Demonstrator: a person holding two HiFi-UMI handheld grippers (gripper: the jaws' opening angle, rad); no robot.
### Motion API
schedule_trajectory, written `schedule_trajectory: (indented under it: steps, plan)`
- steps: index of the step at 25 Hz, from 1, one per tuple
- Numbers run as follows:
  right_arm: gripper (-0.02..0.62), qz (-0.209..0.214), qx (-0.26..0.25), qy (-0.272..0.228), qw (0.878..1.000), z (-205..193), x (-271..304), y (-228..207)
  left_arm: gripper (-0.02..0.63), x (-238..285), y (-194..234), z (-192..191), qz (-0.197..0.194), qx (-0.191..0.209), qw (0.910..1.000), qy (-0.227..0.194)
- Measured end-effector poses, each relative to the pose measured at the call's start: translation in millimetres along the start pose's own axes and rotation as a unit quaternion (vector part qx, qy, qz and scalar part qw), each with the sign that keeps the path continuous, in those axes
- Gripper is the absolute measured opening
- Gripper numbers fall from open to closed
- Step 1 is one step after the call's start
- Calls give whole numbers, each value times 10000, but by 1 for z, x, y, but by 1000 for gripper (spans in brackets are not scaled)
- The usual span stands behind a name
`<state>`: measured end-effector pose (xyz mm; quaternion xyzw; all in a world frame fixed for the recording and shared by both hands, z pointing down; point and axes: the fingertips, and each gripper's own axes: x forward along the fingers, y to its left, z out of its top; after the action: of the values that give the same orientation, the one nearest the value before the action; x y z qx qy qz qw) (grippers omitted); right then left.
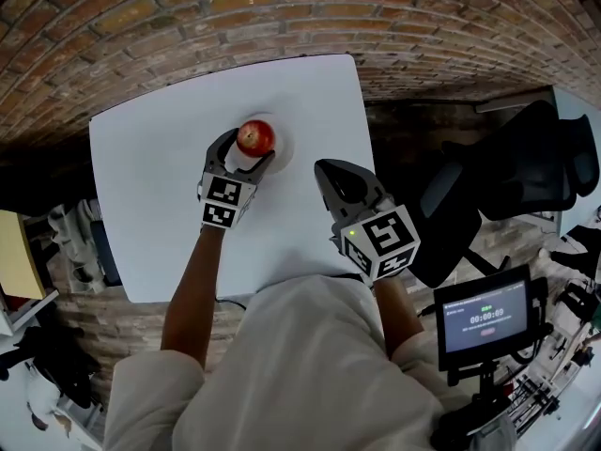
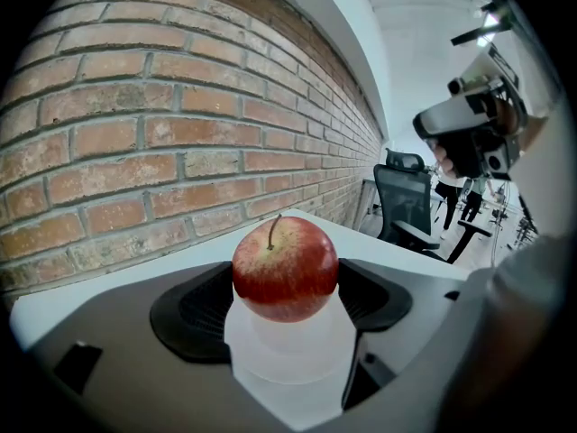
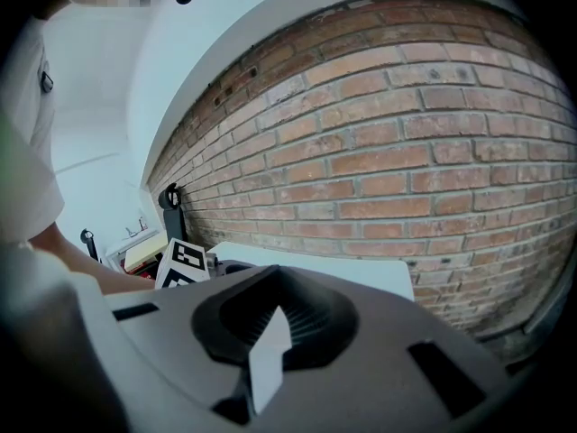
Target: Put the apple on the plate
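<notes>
Left gripper (image 1: pixel 252 146): I had its fingers (image 2: pixel 194 309) clamped on the apple (image 2: pixel 285 273), one pad against each side as far as I could see. The apple was red, stem up, right between the fingertips. White plate (image 1: pixel 283 145) lay directly under the fingers and the apple's underside was down at it; I couldn't tell if its weight was resting there. Plate sat on the white worktop (image 1: pixel 160 186), and a brick wall (image 2: pixel 180 133) stood beyond the fingertips.

Right gripper (image 1: pixel 327 169): fingers together with nothing between them, only a thin pale sliver showing at the seam. It hung over the worktop, off to the right of the left fingers and apart from the plate. Its fingertips pointed toward the same brick wall.
</notes>
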<state>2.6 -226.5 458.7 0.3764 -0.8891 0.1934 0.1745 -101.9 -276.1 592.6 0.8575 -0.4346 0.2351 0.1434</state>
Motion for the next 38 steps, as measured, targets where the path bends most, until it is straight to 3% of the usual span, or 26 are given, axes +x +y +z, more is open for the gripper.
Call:
schedule_trajectory:
  steps: [38]
  plan:
    - [2,-96,118,83,9998,-9,-1,-8,364,28,-2,-36,-53,-84,9986,512]
